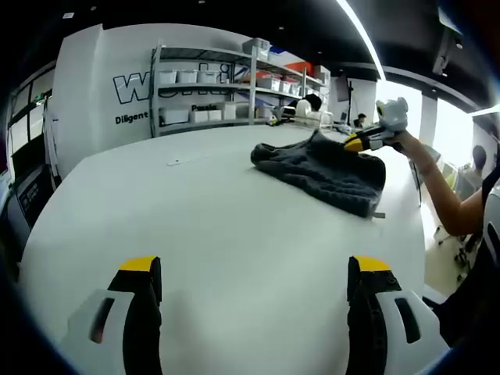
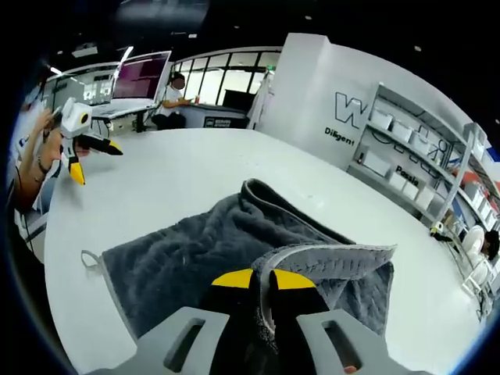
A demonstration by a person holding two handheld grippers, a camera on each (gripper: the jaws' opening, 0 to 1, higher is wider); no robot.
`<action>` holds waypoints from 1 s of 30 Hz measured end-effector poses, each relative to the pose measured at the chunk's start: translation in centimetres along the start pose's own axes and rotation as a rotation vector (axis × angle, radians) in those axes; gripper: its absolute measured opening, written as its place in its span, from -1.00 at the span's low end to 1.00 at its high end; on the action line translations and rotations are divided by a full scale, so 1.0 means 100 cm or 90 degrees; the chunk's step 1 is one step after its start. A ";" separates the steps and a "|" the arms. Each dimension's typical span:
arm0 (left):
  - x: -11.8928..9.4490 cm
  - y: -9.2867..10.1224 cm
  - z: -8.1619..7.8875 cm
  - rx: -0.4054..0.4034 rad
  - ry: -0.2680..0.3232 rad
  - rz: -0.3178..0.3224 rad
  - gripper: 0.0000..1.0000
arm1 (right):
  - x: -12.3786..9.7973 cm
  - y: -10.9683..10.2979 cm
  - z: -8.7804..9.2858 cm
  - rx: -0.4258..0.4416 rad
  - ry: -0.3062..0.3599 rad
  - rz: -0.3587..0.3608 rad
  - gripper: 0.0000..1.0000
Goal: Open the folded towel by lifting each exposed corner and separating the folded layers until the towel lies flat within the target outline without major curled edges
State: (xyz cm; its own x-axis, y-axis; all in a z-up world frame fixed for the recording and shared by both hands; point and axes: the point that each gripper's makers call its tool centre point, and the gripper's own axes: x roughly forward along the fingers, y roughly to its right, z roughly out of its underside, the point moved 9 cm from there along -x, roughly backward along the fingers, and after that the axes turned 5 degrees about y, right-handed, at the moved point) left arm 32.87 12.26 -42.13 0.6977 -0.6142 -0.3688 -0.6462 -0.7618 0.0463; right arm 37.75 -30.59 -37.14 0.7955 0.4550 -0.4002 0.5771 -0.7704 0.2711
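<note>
Now our right gripper (image 2: 262,279) clamps a towel (image 2: 195,258) edge; our left gripper (image 1: 254,269) hangs apart over bare white table (image 1: 195,211), shelf (image 1: 226,90) bins beyond.

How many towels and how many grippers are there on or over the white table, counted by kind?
Towel: 1
Grippers: 2, left gripper and right gripper
Total: 3
</note>
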 end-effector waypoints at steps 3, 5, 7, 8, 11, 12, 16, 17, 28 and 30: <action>-0.001 0.000 0.000 -0.003 0.003 -0.001 0.96 | 0.002 -0.011 -0.012 -0.012 0.025 -0.020 -0.92; -0.002 0.000 0.000 -0.004 0.005 -0.002 0.96 | 0.004 -0.018 -0.021 -0.013 0.047 -0.032 -0.92; -0.002 0.000 -0.001 -0.005 0.005 -0.001 0.96 | 0.005 -0.025 -0.030 -0.026 0.057 -0.041 -0.92; -0.003 0.000 -0.001 -0.004 0.006 -0.001 0.96 | 0.006 -0.029 -0.034 -0.032 0.062 -0.044 -0.92; -0.005 0.000 -0.001 -0.004 0.006 0.001 0.96 | 0.008 -0.039 -0.044 -0.048 0.074 -0.056 -0.91; -0.005 0.000 -0.001 -0.005 0.006 0.002 0.96 | 0.010 -0.044 -0.048 -0.055 0.079 -0.064 -0.91; -0.007 -0.001 -0.001 -0.010 0.008 -0.002 0.96 | 0.015 -0.059 -0.060 -0.070 0.095 -0.086 -0.91; -0.008 -0.002 0.000 -0.010 0.009 -0.002 0.96 | 0.016 -0.063 -0.063 -0.073 0.100 -0.090 -0.91; -0.013 -0.003 0.000 -0.017 0.016 -0.005 0.96 | 0.033 -0.106 -0.090 -0.097 0.152 -0.163 -0.91; -0.014 -0.005 0.000 -0.018 0.017 -0.008 0.96 | 0.038 -0.116 -0.094 -0.107 0.155 -0.176 -0.91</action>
State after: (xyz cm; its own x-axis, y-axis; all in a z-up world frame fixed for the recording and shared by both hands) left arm 32.20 13.46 -41.62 0.7138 -0.6099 -0.3442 -0.6287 -0.7746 0.0687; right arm 35.82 -15.71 -33.64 0.6155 0.7425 -0.2644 0.7812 -0.5304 0.3293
